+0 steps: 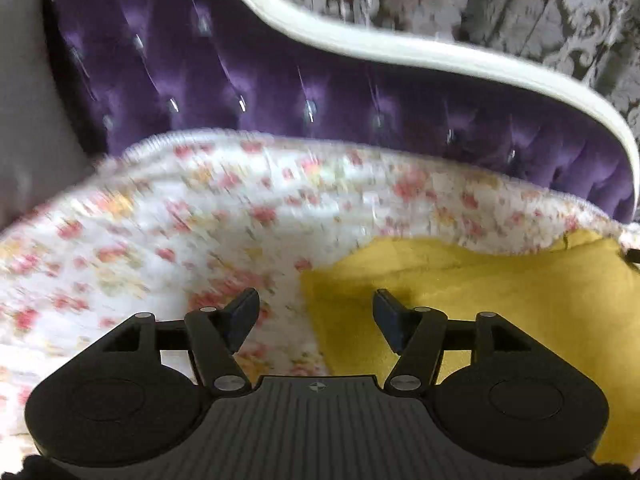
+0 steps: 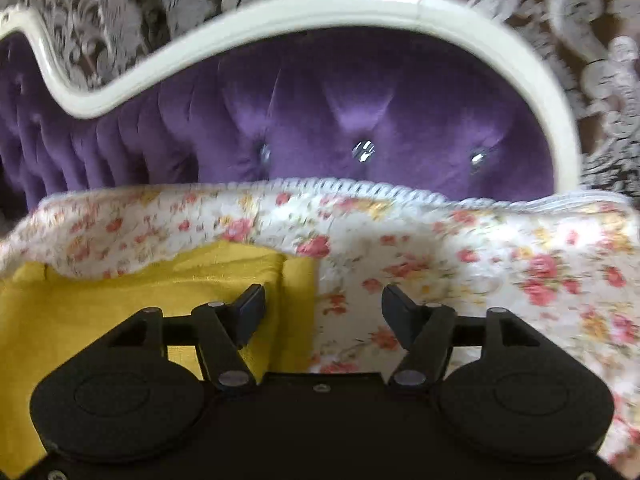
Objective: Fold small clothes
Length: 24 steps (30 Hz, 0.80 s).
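A yellow garment [image 1: 500, 300] lies flat on a floral bedspread [image 1: 160, 216]. In the left wrist view it fills the lower right, and its left edge runs just under my left gripper [image 1: 314, 316]. The jaws of that gripper stand apart with nothing pinched between them. In the right wrist view the yellow garment [image 2: 120, 292] lies at the lower left, with a folded strip along its right edge. My right gripper [image 2: 323, 312] hovers over that right edge, jaws apart, holding nothing. The cloth lies below the fingers of both grippers.
A purple tufted headboard [image 1: 280, 80] with a cream curved frame [image 1: 400, 46] rises behind the bedspread [image 2: 480, 256]. The same headboard [image 2: 340, 120] and frame [image 2: 320, 4] fill the top of the right wrist view. Patterned grey wallpaper [image 1: 520, 8] lies behind.
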Each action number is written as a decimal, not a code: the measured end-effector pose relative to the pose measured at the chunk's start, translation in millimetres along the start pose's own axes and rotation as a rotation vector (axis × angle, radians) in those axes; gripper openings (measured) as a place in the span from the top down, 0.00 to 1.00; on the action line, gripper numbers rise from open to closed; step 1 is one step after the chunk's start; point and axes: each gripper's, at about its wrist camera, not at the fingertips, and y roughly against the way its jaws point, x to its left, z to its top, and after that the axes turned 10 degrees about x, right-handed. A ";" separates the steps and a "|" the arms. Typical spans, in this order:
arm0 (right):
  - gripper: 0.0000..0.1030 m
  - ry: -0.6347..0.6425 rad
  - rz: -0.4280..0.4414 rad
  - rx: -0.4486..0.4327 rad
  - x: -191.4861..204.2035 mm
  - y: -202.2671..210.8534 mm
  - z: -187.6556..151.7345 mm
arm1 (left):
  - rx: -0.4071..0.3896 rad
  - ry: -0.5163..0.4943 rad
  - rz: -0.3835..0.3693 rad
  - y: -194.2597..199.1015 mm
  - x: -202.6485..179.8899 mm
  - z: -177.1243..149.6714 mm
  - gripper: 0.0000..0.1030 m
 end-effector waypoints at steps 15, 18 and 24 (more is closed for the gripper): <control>0.01 0.109 0.053 0.067 61.7 86.6 -76.6 | 0.078 -0.254 -0.011 72.3 -69.4 -82.6 0.15; 0.01 0.088 0.000 0.135 58.2 78.7 -95.8 | 0.134 -0.221 0.009 63.1 -63.3 -94.7 0.15; 0.01 0.082 -0.050 0.153 48.8 80.0 -120.3 | 0.141 -0.144 0.003 60.7 -44.0 -115.5 0.06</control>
